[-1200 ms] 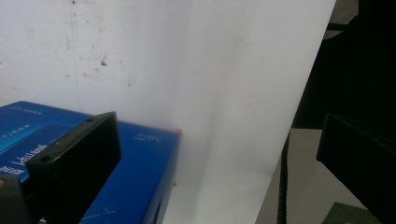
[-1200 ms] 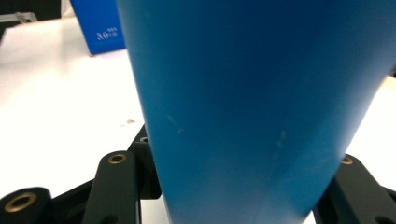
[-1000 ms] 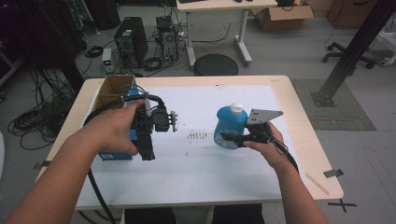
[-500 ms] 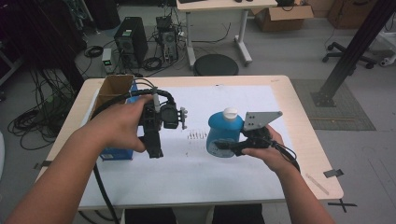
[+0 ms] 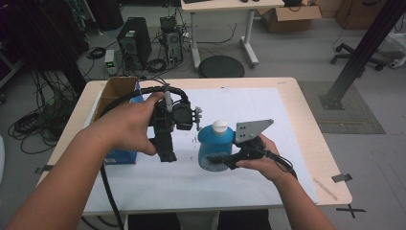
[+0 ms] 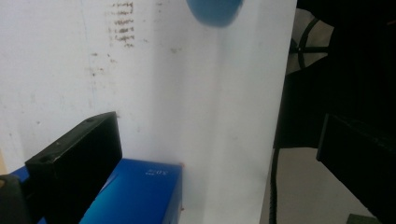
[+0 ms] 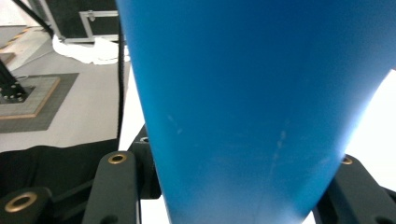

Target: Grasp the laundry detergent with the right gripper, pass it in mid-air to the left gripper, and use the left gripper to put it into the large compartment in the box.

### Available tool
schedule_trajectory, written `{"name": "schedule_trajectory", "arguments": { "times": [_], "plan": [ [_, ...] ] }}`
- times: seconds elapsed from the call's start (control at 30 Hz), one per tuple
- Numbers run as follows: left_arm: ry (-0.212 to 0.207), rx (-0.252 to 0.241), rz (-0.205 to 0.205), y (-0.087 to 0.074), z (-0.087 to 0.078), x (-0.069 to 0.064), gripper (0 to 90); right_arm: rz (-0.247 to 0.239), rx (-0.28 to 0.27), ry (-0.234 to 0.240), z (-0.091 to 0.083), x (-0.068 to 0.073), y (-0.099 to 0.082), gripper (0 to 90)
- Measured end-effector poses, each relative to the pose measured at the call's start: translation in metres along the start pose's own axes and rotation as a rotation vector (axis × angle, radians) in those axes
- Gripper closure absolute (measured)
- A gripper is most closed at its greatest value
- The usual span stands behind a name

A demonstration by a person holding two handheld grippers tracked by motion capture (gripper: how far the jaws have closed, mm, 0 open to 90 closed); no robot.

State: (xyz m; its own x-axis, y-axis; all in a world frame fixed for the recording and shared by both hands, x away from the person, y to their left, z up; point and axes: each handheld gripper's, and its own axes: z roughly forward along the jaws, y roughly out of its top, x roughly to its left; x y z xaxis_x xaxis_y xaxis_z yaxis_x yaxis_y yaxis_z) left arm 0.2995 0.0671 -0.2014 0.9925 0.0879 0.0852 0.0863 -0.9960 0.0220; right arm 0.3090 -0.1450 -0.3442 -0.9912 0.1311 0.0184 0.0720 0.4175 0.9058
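A white sheet covers most of the wooden tabletop (image 5: 306, 120), with computer towers and loose cables on the floor beyond it. My right gripper (image 5: 221, 159) is clamped on the blue bottle (image 5: 214, 148); in the right gripper view the blue body (image 7: 252, 107) fills the gap between my two black jaws, pressed against both. The bottle stands upright near the middle of the sheet, its long axis vertical, its white cap (image 5: 219, 126) on top; whether its base rests on the sheet or hangs just above it I cannot tell.

My left gripper (image 5: 165, 154) points down at the sheet, jaws spread wide with nothing between them, a blue box (image 6: 135, 193) showing below them in the left gripper view. The bottle lies to this gripper's right, just beside it, and the cap sits level with the gripper's body. I'd judge the cap is what comes next: my left hand (image 5: 129, 125) is the free one, and it would have to swing right and tip over the cap.
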Motion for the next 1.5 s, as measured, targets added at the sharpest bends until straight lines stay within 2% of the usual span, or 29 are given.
{"name": "schedule_trajectory", "arguments": {
  "times": [0.53,0.9,1.5],
  "plan": [
    [-0.006,-0.003,0.026,0.007,-0.008,-0.005,0.5,-0.027,-0.010,0.077,0.040,0.012,0.014,46.1],
    [-0.017,0.003,0.033,0.008,-0.003,-0.008,0.5,-0.039,-0.006,0.102,0.062,0.017,0.023,46.1],
    [-0.027,0.009,0.026,0.004,0.004,-0.008,0.9,-0.055,-0.013,0.118,0.083,0.022,0.033,45.9]
  ]
}}
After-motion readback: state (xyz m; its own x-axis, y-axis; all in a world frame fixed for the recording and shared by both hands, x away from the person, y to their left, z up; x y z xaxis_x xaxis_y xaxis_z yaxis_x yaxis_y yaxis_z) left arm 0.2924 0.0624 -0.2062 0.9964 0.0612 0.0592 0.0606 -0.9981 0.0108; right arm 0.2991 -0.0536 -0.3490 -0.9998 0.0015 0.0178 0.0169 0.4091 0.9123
